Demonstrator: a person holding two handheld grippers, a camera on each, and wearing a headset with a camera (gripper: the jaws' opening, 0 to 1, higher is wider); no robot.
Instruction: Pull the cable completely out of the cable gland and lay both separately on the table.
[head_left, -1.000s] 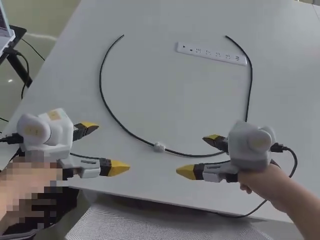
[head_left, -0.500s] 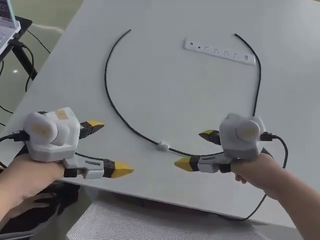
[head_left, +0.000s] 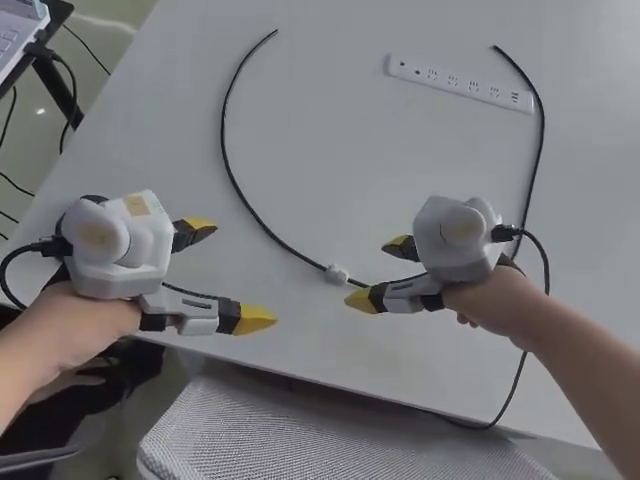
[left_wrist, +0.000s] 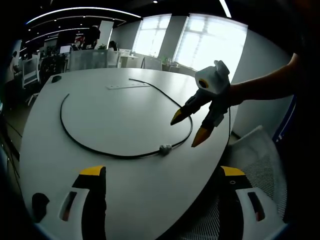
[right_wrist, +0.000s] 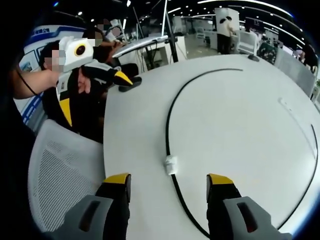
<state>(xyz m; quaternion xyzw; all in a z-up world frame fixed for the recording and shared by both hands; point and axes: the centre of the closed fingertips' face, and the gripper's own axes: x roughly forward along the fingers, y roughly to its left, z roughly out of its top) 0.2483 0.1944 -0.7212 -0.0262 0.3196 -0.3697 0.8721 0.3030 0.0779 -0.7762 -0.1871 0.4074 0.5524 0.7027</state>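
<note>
A long black cable (head_left: 236, 190) lies in a wide U on the white table (head_left: 330, 140), threaded through a small white cable gland (head_left: 337, 273) at the bottom of the curve. The gland (left_wrist: 164, 149) lies flat in the left gripper view, and the gland (right_wrist: 171, 164) sits just ahead of the jaws in the right gripper view. My right gripper (head_left: 381, 272) is open, its yellow tips just right of the gland, with nothing between them. My left gripper (head_left: 226, 272) is open at the table's near left edge, well left of the gland.
A white power strip (head_left: 459, 83) lies at the far side of the table. A grey mesh chair back (head_left: 300, 440) sits below the near edge. The right gripper's own black lead (head_left: 528, 330) hangs over the near edge. People stand beyond the table in the right gripper view.
My right gripper has moved left and forward toward the gland. The left gripper has shifted slightly right along the near edge. The head camera has also shifted.
</note>
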